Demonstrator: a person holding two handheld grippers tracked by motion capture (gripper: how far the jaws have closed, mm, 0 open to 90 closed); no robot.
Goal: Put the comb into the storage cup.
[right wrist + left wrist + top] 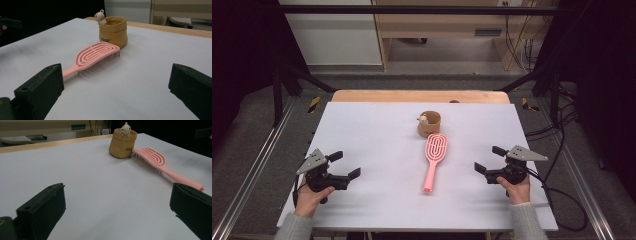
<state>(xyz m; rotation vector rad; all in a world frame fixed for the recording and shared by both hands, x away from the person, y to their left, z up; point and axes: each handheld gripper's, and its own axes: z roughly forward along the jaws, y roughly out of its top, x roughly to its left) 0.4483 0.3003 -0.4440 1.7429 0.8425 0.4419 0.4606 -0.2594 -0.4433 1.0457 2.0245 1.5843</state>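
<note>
A white sheet is covering the bench (pixel 377 150) in the high view, with a pink hairbrush (pixel 434 159) lying mid-bench, its head just beside a tan pouch (pixel 429 125), while the left claw (pixel 343 165) and right claw (pixel 488 159) are resting well apart from it, both gaping. The left gripper view is showing the hairbrush (pixel 160 165) ahead between spread jaws. The right gripper view is showing the hairbrush (pixel 95 58) bristles-down, jaws likewise wide and holding nothing.

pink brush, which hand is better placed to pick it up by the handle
Right, by a small margin. The pink brush lies right of the table's centre, so its handle end sits nearer the right gripper than the left gripper. Both are open and empty, jaws aimed inward.
</note>
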